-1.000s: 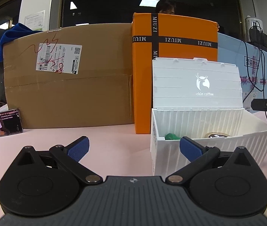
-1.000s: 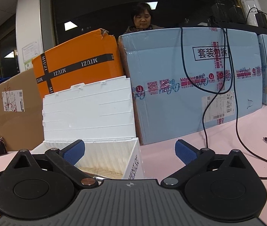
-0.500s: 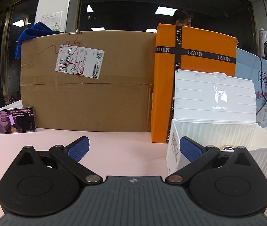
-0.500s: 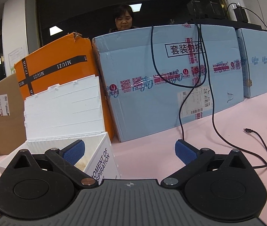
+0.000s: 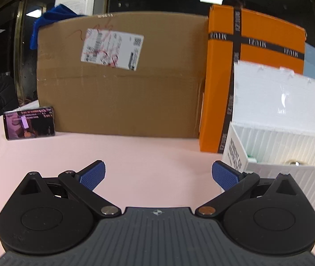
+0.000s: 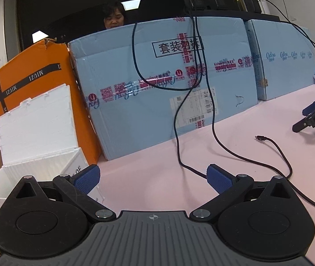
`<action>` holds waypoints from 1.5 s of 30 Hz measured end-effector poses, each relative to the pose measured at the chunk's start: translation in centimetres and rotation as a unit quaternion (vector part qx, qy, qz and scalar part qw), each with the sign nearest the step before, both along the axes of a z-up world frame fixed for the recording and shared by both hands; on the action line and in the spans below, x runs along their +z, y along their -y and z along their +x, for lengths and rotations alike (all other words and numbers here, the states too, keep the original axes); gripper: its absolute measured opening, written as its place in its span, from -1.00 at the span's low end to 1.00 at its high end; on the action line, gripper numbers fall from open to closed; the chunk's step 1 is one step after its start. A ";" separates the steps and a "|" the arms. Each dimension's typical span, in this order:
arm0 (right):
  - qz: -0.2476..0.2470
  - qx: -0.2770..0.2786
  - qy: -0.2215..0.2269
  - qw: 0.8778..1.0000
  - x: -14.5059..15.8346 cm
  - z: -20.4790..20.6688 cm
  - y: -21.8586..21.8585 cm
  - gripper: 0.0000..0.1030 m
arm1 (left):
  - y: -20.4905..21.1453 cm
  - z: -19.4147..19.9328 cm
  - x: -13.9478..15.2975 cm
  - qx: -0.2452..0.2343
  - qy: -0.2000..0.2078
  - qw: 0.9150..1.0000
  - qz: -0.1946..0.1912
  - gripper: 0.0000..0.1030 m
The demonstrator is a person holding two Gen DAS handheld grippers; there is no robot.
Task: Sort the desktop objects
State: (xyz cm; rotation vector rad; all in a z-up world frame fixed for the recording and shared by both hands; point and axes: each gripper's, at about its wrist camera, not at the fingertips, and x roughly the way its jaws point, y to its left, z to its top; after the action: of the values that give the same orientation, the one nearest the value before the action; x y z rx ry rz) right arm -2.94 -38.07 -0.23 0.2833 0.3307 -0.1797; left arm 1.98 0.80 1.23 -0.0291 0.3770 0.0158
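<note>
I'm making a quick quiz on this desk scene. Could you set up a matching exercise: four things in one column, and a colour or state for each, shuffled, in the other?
Things:
1. storage box
2. phone
3. banded carton
4. loose cable plug

States:
A. orange with black bands
B. white, lid raised
C. lying unplugged on the pink table
D. screen lit, propped near the brown carton

Pairs: 1-B, 2-D, 3-A, 4-C

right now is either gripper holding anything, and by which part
Nothing is held. The left gripper and the right gripper are both open, with only bare pink table between their pads.
</note>
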 end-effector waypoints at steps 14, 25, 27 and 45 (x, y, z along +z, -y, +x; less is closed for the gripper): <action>-0.053 0.015 -0.077 0.996 -1.7 1.5 -0.9 1.00 | 1.1 1.9 -2.3 -0.011 -0.080 0.996 0.025 1.00; -0.064 0.028 -0.113 0.991 -2.3 2.7 -1.5 1.00 | 2.4 2.7 -2.9 -0.022 -0.107 0.993 0.033 1.00; -0.064 0.027 -0.123 0.990 -2.5 3.0 -1.5 1.00 | 2.6 2.9 -3.0 -0.021 -0.114 0.993 0.034 1.00; -0.081 0.014 -0.174 0.981 -3.5 4.4 -1.9 1.00 | 2.7 3.5 -3.5 -0.013 -0.145 0.989 0.022 1.00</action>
State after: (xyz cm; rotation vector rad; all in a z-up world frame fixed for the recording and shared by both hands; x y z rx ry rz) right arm 1.47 -36.21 -3.75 0.0851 0.6631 -0.2283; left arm 5.46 -1.94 -2.31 0.0229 0.6687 0.0018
